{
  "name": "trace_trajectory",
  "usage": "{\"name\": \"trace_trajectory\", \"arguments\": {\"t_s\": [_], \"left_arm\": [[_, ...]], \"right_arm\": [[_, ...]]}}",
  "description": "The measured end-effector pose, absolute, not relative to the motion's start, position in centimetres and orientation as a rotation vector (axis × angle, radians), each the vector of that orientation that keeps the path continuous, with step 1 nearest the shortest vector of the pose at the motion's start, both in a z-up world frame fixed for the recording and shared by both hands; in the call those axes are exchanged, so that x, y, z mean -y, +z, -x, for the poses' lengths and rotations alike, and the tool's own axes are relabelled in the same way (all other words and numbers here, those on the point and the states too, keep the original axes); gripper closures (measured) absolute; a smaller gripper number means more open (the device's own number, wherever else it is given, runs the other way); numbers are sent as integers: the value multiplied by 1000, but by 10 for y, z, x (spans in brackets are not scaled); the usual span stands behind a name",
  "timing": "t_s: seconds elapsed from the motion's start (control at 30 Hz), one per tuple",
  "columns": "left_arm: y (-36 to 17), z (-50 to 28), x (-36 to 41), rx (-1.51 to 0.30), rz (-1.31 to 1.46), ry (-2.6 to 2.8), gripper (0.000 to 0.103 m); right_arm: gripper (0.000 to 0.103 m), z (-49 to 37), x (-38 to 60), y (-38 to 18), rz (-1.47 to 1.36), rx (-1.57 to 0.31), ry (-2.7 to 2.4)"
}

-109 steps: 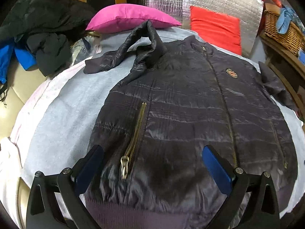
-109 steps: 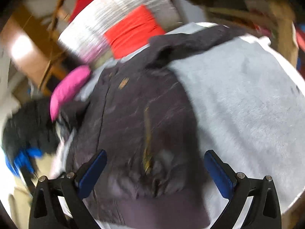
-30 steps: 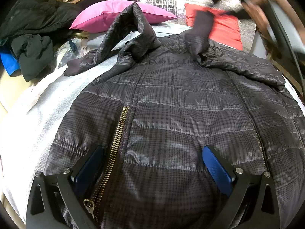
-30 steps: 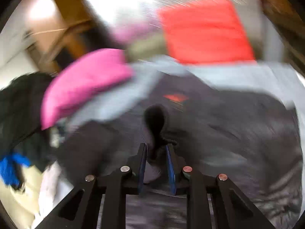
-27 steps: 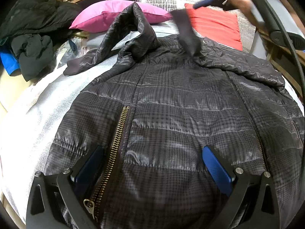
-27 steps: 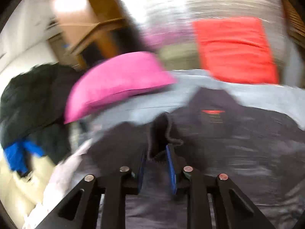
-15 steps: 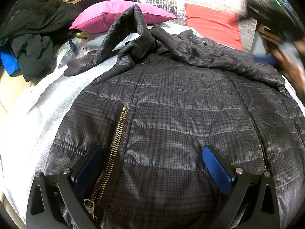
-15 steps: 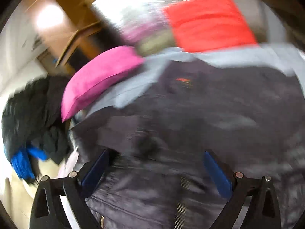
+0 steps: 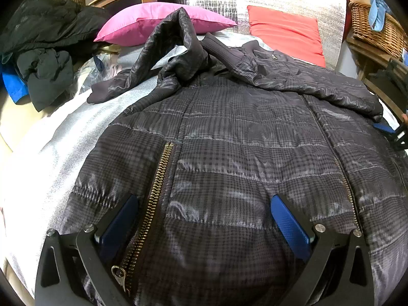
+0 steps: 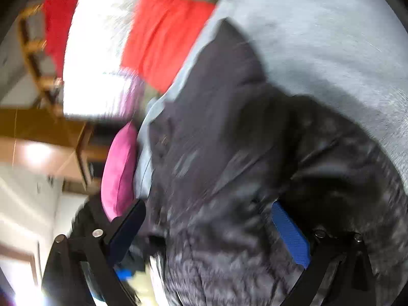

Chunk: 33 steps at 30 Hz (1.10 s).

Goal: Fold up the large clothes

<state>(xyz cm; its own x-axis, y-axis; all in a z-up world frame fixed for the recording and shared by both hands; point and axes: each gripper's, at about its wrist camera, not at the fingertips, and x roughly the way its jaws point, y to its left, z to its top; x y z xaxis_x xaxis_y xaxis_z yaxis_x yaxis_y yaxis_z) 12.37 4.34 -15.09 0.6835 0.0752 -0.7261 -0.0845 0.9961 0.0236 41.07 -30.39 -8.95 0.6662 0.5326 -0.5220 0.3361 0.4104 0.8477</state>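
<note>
**quiltfan:** Why's the left claw [image 9: 204,219] just parked on the jacket [image 9: 242,153] like that? Its blue pads are spread wide and nothing's pinched between them.

**foldnerd:** My guess is it's acting as a paperweight. It sits low on the jacket's front by the pocket zipper [image 9: 153,191], near the bed's [image 9: 51,153] closest edge, so the slippery padded shell doesn't slide while the other side gets worked. The jacket is spread face-up across most of the bed, collar toward the pink pillow [image 9: 158,20] and red pillow [image 9: 285,30] at the far edge.

**quiltfan:** And the sleeves?

**foldnerd:** One sleeve [image 9: 293,76] is laid diagonally across the chest, cuff near the collar, which looks like the first fold. The other sleeve [image 9: 153,58] is humped up and trails off toward the bed's left edge, not folded in.

**quiltfan:** Right claw [image 10: 206,229]?

**foldnerd:** Gaping nearly full width, jaws just starting to ease together, empty. That view's badly smeared, so take this loosely, but it seems to hover over the jacket's side edge, probably lining up the next grab.
</note>
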Motion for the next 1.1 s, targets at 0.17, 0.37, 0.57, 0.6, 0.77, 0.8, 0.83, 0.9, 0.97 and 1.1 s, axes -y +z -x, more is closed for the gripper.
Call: {"name": "trace_trajectory", "arguments": {"t_s": [0.17, 0.37, 0.57, 0.6, 0.77, 0.8, 0.83, 0.9, 0.97, 1.1], "left_arm": [[-151, -124, -42, -813, 11, 91, 0], [-151, -124, -43, -814, 13, 90, 0], [-151, -124, -42, -814, 11, 91, 0], [-151, -125, -43, -814, 12, 91, 0], [-151, -125, -43, -814, 13, 89, 0], [-152, -125, -43, -814, 13, 89, 0], [-152, -125, -43, -814, 12, 89, 0], [-152, -124, -43, -813, 13, 88, 0], [-152, -125, -43, -813, 10, 92, 0], [-152, -125, -43, -814, 9, 91, 0]], "right_arm": [[71, -411, 323, -87, -1181, -837, -31], [72, -411, 321, -65, -879, -835, -158], [65, -409, 336, -74, -876, -858, -86], [42, -400, 338, -71, -893, -841, -79], [24, -400, 323, -58, -789, -848, -87], [31, -409, 319, -61, -754, -891, -81], [68, -421, 314, -66, -693, -947, -82], [85, -429, 305, -63, -564, -986, -105], [89, -426, 297, -46, -437, -955, -107], [85, -428, 295, -64, -299, -1033, -117]]}}
